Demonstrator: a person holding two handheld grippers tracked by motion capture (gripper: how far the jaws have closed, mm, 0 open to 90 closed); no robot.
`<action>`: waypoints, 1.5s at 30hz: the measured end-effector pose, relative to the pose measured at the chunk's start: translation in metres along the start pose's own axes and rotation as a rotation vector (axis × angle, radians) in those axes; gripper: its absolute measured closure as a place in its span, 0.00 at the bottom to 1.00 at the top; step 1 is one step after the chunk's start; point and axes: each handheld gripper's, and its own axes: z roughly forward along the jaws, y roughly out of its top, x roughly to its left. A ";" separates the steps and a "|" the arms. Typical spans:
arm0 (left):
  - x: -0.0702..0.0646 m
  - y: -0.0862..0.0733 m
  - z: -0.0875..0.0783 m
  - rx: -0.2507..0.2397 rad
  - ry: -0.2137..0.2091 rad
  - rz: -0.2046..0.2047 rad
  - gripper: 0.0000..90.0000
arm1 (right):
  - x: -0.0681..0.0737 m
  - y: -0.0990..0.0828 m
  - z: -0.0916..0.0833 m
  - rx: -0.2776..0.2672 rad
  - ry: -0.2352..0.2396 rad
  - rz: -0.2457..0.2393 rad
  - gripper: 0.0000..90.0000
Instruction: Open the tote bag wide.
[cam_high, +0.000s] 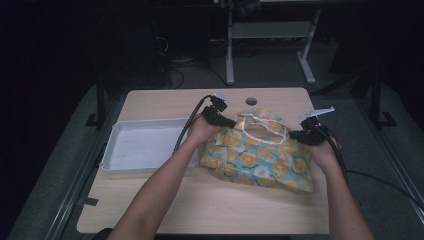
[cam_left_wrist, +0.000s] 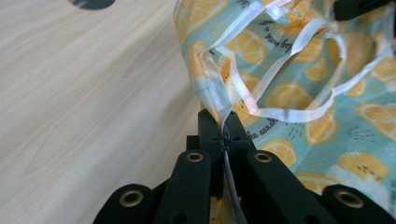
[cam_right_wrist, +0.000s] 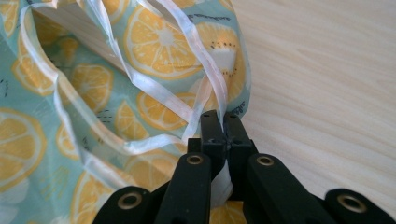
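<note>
A teal bag printed with orange slices (cam_high: 257, 160) lies on the wooden table, its white-trimmed mouth (cam_high: 262, 127) lifted and spread toward the far side. My left gripper (cam_high: 231, 123) is shut on the bag's left top edge, and its own view has the thin rim (cam_left_wrist: 212, 88) running down into the closed black jaws of the left gripper (cam_left_wrist: 224, 128). At the right top edge my right gripper (cam_high: 294, 134) is shut on the rim too; in its view the white trim (cam_right_wrist: 212, 81) is pinched by the right gripper (cam_right_wrist: 220, 122).
A white shallow tray (cam_high: 142, 145) sits on the left part of the table, close to my left forearm. A round cable hole (cam_high: 251, 101) lies near the far edge. Bare tabletop (cam_high: 210, 205) stretches in front of the bag. Cables trail from both grippers.
</note>
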 end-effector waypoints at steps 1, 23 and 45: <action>-0.003 -0.001 -0.004 -0.007 -0.006 0.002 1.00 | 0.002 0.000 -0.004 -0.007 0.005 0.001 1.00; -0.026 -0.011 -0.050 -0.131 -0.062 0.052 1.00 | 0.032 0.005 -0.047 -0.172 0.034 -0.059 0.99; -0.061 -0.055 -0.080 -0.139 -0.114 0.060 1.00 | 0.066 -0.034 -0.079 -0.139 0.102 -0.074 0.99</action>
